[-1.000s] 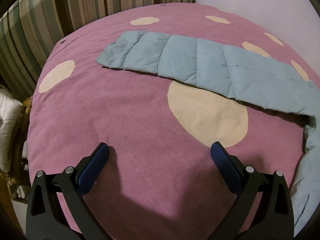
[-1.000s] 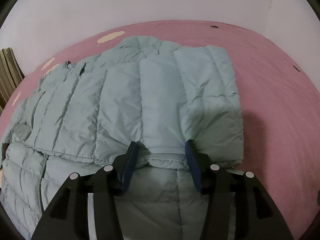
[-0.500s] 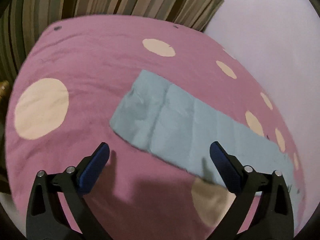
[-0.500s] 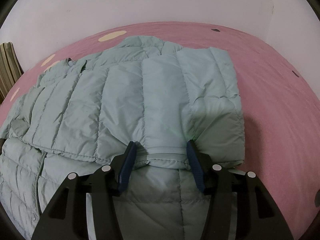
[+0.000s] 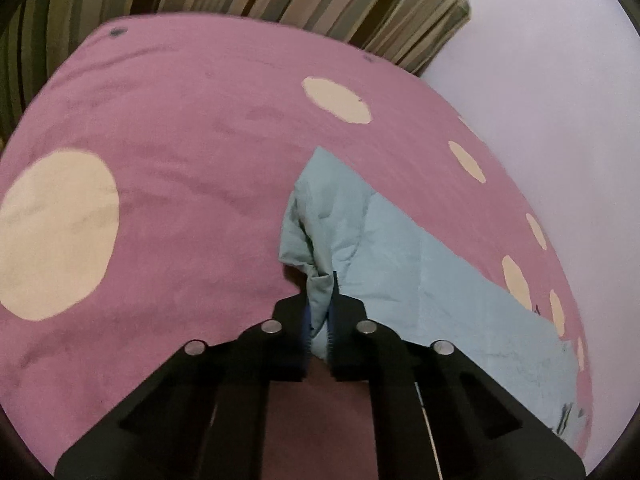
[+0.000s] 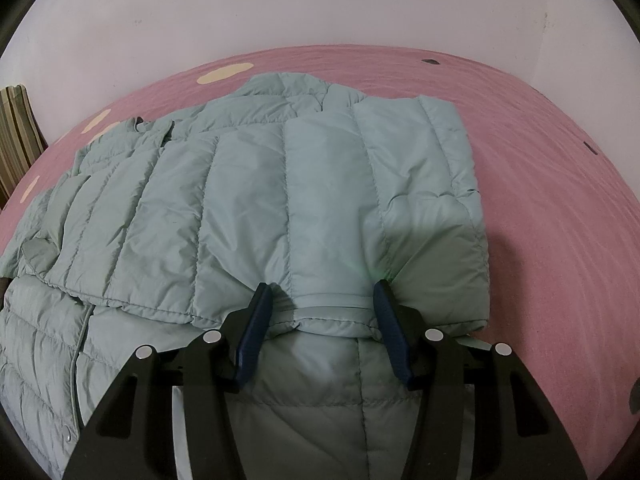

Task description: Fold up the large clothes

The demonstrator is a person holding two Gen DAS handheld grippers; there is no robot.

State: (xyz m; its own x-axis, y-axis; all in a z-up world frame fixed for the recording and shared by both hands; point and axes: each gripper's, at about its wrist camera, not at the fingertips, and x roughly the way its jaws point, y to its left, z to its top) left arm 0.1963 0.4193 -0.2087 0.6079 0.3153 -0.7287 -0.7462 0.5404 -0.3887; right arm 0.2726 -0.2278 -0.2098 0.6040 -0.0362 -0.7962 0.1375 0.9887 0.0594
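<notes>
Between pads of left gripper (image 5: 319, 316), cuff end of pale-blue sleeve (image 5: 400, 264) is pinched tight. Right gripper (image 6: 320, 312) is half-spread, folded jacket hem (image 6: 332, 300) bunched between pads. Puffer jacket (image 6: 248, 200) is laid on pink spotted bed (image 5: 180, 160). Judged light, soft, slippery; hems and cuffs best gripped.

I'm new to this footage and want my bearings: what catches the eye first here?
A pale green quilted jacket lies spread over a pink bedspread with cream dots. The left gripper is shut on the end of the jacket's sleeve, bunching it. The right gripper straddles a folded edge near the jacket's middle.
</notes>
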